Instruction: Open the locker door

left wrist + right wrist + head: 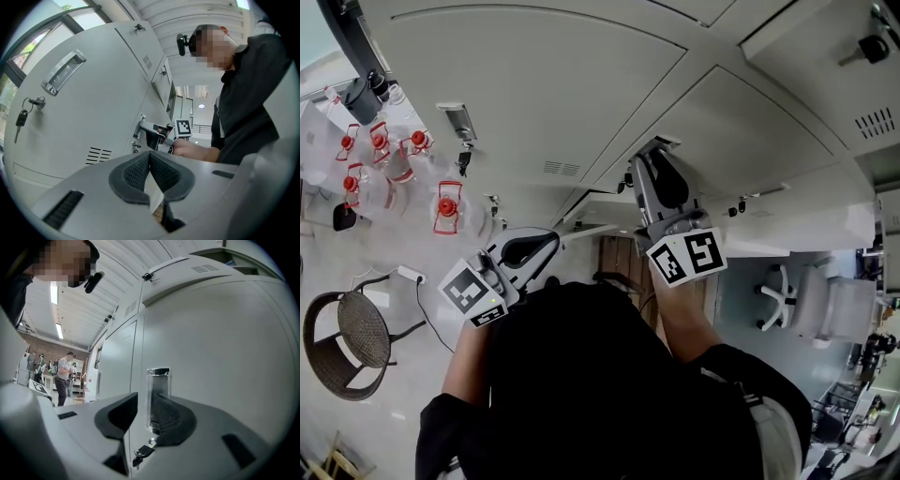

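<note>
In the head view, grey lockers fill the top, and my right gripper (654,155) reaches up to the edge of one locker door (750,122). In the right gripper view, the door's recessed chrome handle (158,380) stands between the jaws. One pad sits in the recess and the other at the door's edge, so the right gripper (144,399) is shut on the handle's rim. A key (140,453) hangs in the lock just below. My left gripper (548,242) hangs back lower left, shut (150,157) and empty. It sees the right gripper (150,132) at the handle.
A neighbouring locker to the left has its own handle (63,72) and a dangling key (21,119). Water bottles with red caps (445,206), a wicker chair (352,342) and a power strip lie on the floor at left. A white office chair (778,295) stands right. People (63,376) stand far off.
</note>
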The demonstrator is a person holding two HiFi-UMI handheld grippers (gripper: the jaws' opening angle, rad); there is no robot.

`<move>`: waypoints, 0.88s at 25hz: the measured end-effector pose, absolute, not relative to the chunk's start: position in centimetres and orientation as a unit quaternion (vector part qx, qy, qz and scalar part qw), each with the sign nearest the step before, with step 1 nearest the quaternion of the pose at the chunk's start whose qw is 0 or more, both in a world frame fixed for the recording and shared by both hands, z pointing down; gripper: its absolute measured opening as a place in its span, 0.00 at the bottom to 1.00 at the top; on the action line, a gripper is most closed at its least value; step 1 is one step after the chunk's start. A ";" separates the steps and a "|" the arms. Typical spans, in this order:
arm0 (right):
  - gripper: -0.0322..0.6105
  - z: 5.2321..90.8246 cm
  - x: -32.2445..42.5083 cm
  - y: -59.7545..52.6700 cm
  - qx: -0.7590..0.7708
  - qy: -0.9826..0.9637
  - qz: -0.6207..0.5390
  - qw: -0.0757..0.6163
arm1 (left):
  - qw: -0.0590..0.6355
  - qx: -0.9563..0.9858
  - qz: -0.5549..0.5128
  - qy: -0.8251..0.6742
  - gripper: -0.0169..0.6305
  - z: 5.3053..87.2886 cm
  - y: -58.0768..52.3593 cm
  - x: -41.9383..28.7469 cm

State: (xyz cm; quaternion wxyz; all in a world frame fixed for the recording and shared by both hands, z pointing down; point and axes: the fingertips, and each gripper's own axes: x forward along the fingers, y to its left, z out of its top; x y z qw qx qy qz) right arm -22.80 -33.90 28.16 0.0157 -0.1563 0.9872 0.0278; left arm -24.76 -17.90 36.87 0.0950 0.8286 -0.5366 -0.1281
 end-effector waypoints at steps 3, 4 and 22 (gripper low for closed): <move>0.21 28.4 -23.1 -33.7 -0.152 0.988 0.026 0.012 | 0.097 0.829 -0.126 -0.535 0.05 36.9 -17.8 -24.7; 0.21 28.5 -23.2 -33.6 -0.151 0.988 0.025 0.011 | 0.097 0.829 -0.127 -0.536 0.05 36.9 -17.8 -24.8; 0.16 28.7 -22.2 -32.9 -0.165 0.986 0.020 0.015 | 0.104 0.835 -0.127 -0.525 0.05 37.2 -16.4 -24.5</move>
